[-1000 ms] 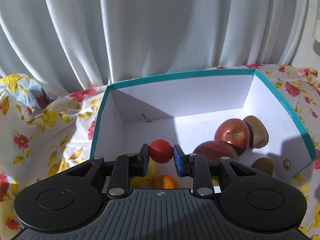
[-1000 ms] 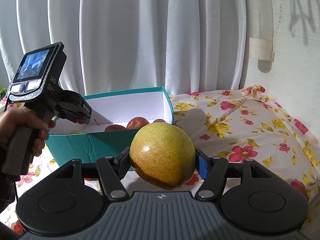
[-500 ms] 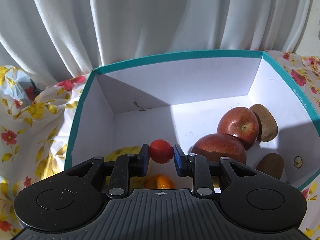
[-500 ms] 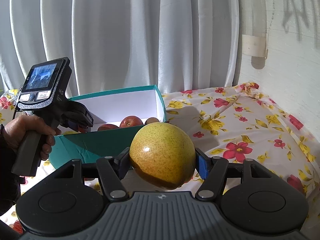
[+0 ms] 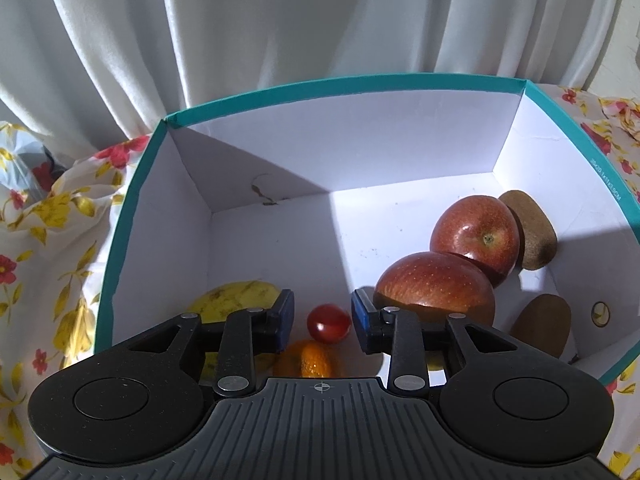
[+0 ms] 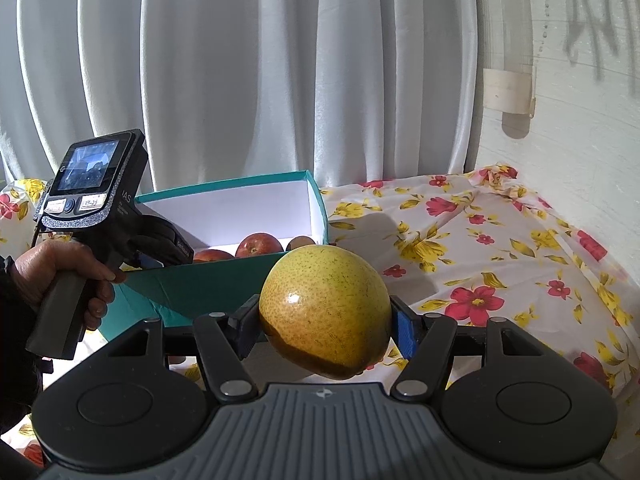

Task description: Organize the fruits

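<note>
While the left gripper [image 5: 322, 322] hangs parted around a tiny, crushable tomato [image 5: 328, 323], the right gripper [image 6: 324, 326] clamps a heavy, smooth pear [image 6: 325, 310] at its widest girth.

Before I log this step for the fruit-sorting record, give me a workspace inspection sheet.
Surface: floral tablecloth.
Job's things: teal box holds two red apples, two kiwis, an orange, a yellow fruit and a cherry tomato.
Clutter: nothing seen.
Grippers: left gripper open over the tomato; right gripper shut on a yellow pear.
Cables: nothing seen.
Surroundings: white curtain, white wall.
</note>
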Available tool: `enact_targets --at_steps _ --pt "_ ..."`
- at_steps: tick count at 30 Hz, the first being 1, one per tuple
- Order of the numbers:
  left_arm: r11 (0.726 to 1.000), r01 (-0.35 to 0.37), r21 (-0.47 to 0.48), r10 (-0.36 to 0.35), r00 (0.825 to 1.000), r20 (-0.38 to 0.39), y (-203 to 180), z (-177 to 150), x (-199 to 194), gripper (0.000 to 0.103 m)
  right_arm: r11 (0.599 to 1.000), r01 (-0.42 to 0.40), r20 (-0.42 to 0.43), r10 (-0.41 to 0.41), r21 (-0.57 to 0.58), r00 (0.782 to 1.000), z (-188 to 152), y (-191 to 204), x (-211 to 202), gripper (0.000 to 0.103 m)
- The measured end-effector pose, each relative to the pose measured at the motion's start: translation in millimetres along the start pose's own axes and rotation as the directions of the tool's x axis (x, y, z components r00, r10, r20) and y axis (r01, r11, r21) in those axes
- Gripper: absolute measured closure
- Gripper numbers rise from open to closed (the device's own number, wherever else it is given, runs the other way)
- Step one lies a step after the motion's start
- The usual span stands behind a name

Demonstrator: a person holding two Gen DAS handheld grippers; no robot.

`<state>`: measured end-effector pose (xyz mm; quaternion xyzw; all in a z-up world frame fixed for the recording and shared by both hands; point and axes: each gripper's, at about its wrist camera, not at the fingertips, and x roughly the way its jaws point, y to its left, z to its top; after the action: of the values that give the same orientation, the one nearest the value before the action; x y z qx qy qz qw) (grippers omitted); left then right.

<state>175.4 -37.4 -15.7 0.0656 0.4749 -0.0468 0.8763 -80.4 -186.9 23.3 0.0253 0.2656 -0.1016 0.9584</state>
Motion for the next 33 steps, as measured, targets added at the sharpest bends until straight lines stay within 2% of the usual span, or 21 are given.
enact_targets --at_steps 5,8,9,10,15,19,21,26,33 --pt "0.999 0.022 -0.031 -0.021 1.0 0.023 8.3 0.7 -11.4 0.046 1.0 -0.001 0.004 0.001 -0.001 1.0 1.5 -1.1 2.4 0.038" --pt "0.997 0.044 -0.062 -0.04 0.997 0.072 18.4 -0.9 -32.4 0.024 1.0 -0.002 0.01 0.002 -0.005 1.0 2.7 -1.4 2.6 0.038" --pt "0.996 0.045 -0.075 -0.037 0.995 0.098 22.3 -2.4 -42.6 0.01 1.0 -0.002 0.014 0.002 -0.007 1.0 4.0 -1.8 2.8 0.038" --pt "0.995 0.045 -0.085 -0.033 0.991 0.129 25.6 -4.7 -52.7 0.003 1.0 -0.001 0.017 0.001 -0.008 1.0 4.9 -2.0 3.0 0.038" --pt "0.994 0.04 -0.104 -0.014 0.971 0.24 33.6 -19.4 -96.7 0.002 1.0 -0.01 0.048 0.011 -0.014 0.999 11.8 -3.0 3.7 0.038" --pt "0.989 0.051 -0.136 -0.013 0.963 0.271 44.6 -33.9 -116.6 0.002 0.999 -0.022 0.075 0.025 -0.035 0.997 19.7 -0.5 3.9 0.038" --pt "0.987 0.056 -0.15 -0.013 0.961 0.275 49.8 -45.6 -121.5 0.002 0.998 -0.032 0.09 0.036 -0.051 0.995 23.8 2.1 4.0 0.038" --pt "0.988 0.042 -0.147 -0.007 0.973 0.233 51.9 -73.0 -123.3 0.002 0.993 -0.069 0.123 0.081 -0.097 0.989 36.5 12.3 9.1 0.038" --pt "0.982 0.027 -0.188 0.018 0.973 0.232 65.5 -101.1 -138.5 0.002 0.98 -0.113 0.159 0.139 -0.164 0.977 52.3 29.2 22.2 0.038"
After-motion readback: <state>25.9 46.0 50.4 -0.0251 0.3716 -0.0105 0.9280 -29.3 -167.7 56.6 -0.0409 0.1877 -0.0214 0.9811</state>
